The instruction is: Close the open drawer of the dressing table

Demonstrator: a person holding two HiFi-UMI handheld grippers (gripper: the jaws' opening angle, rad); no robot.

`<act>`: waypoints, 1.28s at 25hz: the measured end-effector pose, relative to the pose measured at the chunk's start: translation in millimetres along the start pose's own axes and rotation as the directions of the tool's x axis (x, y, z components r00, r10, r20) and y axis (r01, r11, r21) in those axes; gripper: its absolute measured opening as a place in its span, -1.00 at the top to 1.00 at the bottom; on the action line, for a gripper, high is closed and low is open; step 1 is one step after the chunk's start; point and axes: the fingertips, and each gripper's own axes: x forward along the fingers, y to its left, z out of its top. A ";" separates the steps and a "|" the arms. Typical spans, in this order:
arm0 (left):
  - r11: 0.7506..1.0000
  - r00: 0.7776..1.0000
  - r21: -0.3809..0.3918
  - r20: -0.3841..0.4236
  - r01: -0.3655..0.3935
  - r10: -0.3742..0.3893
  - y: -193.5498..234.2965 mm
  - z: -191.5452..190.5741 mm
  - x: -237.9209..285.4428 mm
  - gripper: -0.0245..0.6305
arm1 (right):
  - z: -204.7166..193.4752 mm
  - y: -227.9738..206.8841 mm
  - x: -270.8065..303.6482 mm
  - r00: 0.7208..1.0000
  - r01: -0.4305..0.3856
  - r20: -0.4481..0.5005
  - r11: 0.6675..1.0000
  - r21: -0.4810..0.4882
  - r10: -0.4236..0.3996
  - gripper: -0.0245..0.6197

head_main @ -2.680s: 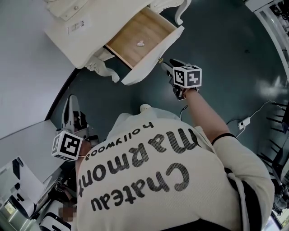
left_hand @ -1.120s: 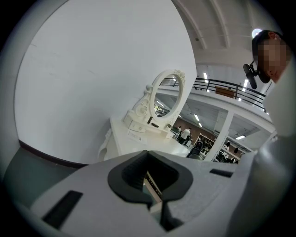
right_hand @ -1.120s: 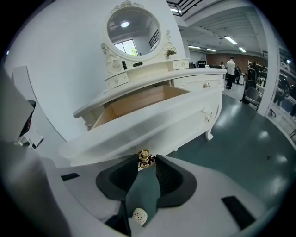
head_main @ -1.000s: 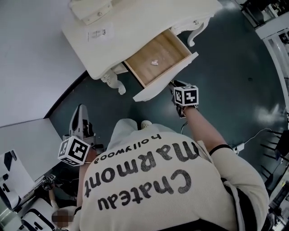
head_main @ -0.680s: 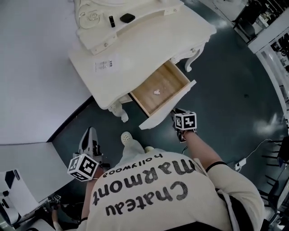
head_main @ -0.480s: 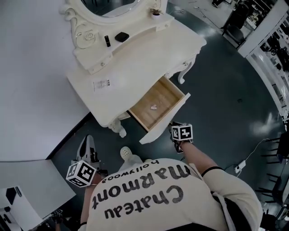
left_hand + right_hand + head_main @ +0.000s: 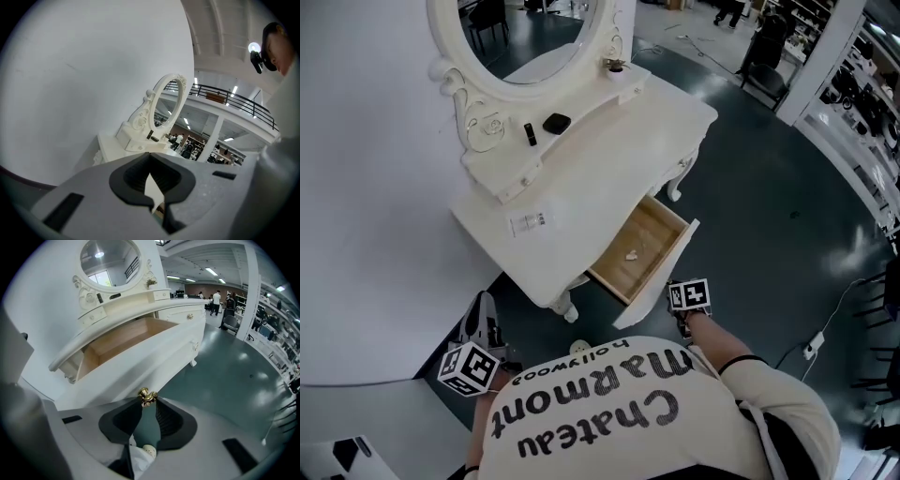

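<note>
The left gripper (image 7: 150, 154) hangs at 7 o'clock from the desk (image 7: 609, 159), well apart from it. Its fingers are pressed together and hold nothing. The desk stands by the wall, with a mirror (image 7: 525, 37) on top.

The drawer (image 7: 667, 272) sticks out of the desk toward 5 o'clock, wide open. A small white bit (image 7: 631, 254) lies inside it. At the drawer's front is the right gripper (image 7: 148, 403). Its fingers have just been closing. Their tips now pinch the gold knob (image 7: 146, 394) on the drawer's front, one tip on each side.

I think this is the step of getting hold of the drawer, so the closing has not begun. Next, the right gripper should push straight toward 11 o'clock, along the drawer's line, until the front sits flat with the desk. A crooked push could jam it.
</note>
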 end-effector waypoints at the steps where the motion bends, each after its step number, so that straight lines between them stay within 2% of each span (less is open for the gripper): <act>1: 1.000 1.000 0.004 0.001 0.005 -0.005 3.9 4.8 3.4 0.90 | 2.2 1.5 1.1 1.000 0.003 0.007 1.000 0.007 -0.003 0.59; 10: 1.000 1.000 0.005 -0.010 0.028 -0.028 31.5 20.3 28.0 0.90 | 26.4 19.2 18.3 0.999 0.020 0.039 1.000 0.021 -0.021 0.59; 15: 1.000 1.000 0.002 0.000 0.024 -0.024 43.1 32.0 35.0 0.90 | 34.7 24.1 23.4 0.999 0.023 0.026 1.000 0.021 -0.023 0.59; 32: 1.000 1.000 -0.019 0.017 -0.017 0.017 70.4 39.1 26.2 0.90 | 55.3 42.0 37.5 0.999 0.035 0.036 0.999 0.022 -0.035 0.60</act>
